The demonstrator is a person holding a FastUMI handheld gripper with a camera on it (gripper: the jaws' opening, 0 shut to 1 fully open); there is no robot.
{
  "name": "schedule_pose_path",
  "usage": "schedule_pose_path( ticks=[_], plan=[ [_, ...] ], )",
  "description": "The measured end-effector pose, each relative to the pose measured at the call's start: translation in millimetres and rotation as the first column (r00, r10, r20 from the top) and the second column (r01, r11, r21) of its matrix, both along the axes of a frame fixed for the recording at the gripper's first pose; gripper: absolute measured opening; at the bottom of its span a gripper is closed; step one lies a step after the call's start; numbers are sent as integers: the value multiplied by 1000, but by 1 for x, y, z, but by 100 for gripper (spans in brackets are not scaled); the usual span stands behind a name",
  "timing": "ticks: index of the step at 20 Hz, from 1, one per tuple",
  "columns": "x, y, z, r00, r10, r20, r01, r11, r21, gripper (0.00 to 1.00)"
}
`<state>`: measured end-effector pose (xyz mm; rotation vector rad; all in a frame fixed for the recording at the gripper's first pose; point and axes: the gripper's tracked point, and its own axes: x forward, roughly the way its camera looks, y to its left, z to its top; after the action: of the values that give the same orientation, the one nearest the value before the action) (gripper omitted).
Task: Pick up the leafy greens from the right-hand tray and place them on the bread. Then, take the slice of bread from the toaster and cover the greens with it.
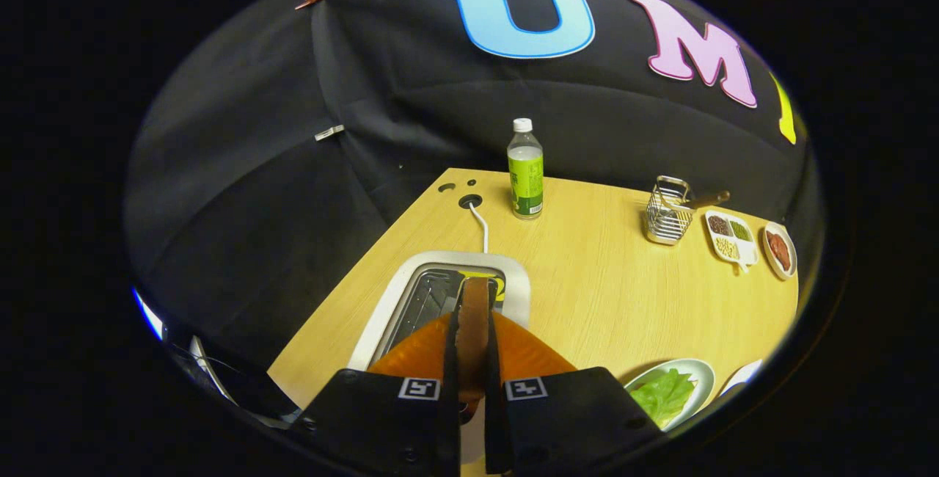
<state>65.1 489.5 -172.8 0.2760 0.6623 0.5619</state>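
My gripper [474, 292] is shut on a slice of bread [475, 330]. The slice stands on edge between the orange fingers [414, 352], its brown crust facing me. It is held just above the white toaster [396, 297], over the dark slot [433, 297]. To the right of the fingers, near the table's front edge, the leafy greens [664, 395] lie on a pale plate [703, 373]. What is under the greens is hidden.
A white cable [480, 224] runs from the toaster to a hole in the wooden table [601, 293]. Beyond stand a water bottle [526, 169], a wire basket [667, 213], a divided dish [730, 236] and a small dish of brown food [779, 249].
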Motion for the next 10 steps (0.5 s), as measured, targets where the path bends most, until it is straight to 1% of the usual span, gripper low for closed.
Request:
schedule_pose_path(
  ticks=[2, 5, 8, 10],
  plan=[
    [-4, -1, 9, 1000, -11, 4, 11, 999, 36, 17],
    [-7, -11, 35, 998, -16, 67, 11, 997, 75, 17],
    [-10, -28, 65, 992, -22, 123, 7, 993, 117, 17],
    [-8, -48, 83, 986, -51, 157, 28, 989, 146, 17]
  ],
)
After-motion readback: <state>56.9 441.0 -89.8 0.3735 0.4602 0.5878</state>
